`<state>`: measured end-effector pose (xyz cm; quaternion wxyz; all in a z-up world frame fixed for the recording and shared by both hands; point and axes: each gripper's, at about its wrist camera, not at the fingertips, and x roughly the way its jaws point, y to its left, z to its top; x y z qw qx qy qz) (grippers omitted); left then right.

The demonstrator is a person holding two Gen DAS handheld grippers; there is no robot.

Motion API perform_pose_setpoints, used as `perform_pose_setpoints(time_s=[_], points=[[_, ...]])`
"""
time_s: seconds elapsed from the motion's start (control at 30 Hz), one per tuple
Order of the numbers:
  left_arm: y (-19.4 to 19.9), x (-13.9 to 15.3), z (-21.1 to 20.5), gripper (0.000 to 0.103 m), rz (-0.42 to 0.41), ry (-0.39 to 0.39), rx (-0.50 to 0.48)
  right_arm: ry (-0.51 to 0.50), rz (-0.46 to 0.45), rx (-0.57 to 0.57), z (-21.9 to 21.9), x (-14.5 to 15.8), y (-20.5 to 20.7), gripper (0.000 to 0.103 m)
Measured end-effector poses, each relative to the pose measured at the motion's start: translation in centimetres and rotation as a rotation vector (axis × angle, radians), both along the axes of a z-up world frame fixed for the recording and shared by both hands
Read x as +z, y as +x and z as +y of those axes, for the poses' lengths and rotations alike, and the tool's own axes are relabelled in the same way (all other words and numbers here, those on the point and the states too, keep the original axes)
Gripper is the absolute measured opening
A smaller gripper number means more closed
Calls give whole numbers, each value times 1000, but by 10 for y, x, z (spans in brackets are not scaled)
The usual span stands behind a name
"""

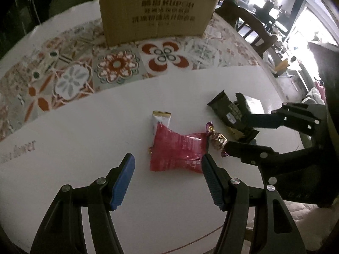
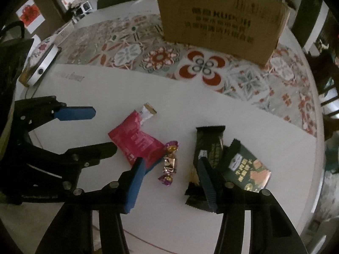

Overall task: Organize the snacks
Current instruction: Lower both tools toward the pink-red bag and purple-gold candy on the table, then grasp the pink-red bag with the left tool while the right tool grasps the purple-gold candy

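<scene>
Several snacks lie on the white table: a red packet [image 1: 177,151] [image 2: 137,142] partly over a white bar [image 1: 160,119] [image 2: 147,111], a purple-gold candy [image 1: 216,139] [image 2: 169,163], a black bar [image 1: 233,115] [image 2: 208,150] and a dark green packet [image 1: 252,103] [image 2: 247,167]. A cardboard box [image 1: 156,10] [image 2: 220,23] stands at the back. My left gripper [image 1: 168,162] [image 2: 103,131] is open, just short of the red packet. My right gripper [image 2: 169,168] [image 1: 232,122] is open, its jaws either side of the candy and over the black bar.
A patterned tile mat [image 1: 84,67] [image 2: 159,57] lies under the box. A round white device [image 2: 43,59] sits at the table's left edge. Dark chairs [image 1: 252,27] stand beyond the right side of the table.
</scene>
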<state>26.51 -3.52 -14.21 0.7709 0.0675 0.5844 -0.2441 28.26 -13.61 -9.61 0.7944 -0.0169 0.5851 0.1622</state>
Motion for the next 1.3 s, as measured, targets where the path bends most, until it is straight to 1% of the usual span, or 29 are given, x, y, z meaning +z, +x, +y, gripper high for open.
perform_pose_setpoints(time_s=[0.1,0.27,0.3,0.43,0.53,0.67,0.73,0.77,0.8,0.87,1.0,1.03,1.1,1.13,1.17,1.2,1.3], points=[[4,-7,1,63,30,-20,10,6,25,-4,1,-8,3,44],[9,-16,1,63,54,-25,16,3,56,-8,3,-20,6,43],[10,-18,1,63,64,-28,17,3,60,-9,3,-21,8,41],[13,-26,2,63,90,-31,28,0,76,-6,6,-28,10,39],[14,-30,2,63,108,-39,29,2,85,-3,7,-33,12,35],[15,-31,1,63,99,-52,26,8,95,-2,7,-37,14,29],[15,-30,0,58,94,-53,22,18,100,-2,7,-38,15,25],[15,-30,0,51,100,-64,20,19,101,-4,7,-39,15,23],[15,-30,0,48,112,-77,23,19,104,-5,6,-40,16,20],[14,-29,-1,44,111,-77,24,22,107,-6,6,-41,16,20],[12,-22,2,27,95,-85,30,28,108,-7,7,-42,16,19],[11,-20,3,25,91,-85,29,29,108,-7,8,-42,16,19],[10,-17,4,16,85,-86,31,29,102,-5,9,-42,17,19],[9,-18,4,12,89,-92,31,31,100,-5,9,-41,17,19],[9,-18,4,3,89,-81,35,43,99,-4,9,-41,18,18],[8,-19,5,3,88,-79,38,46,97,-2,8,-40,17,18],[7,-18,8,3,97,-104,52,39,87,6,10,-38,17,18]])
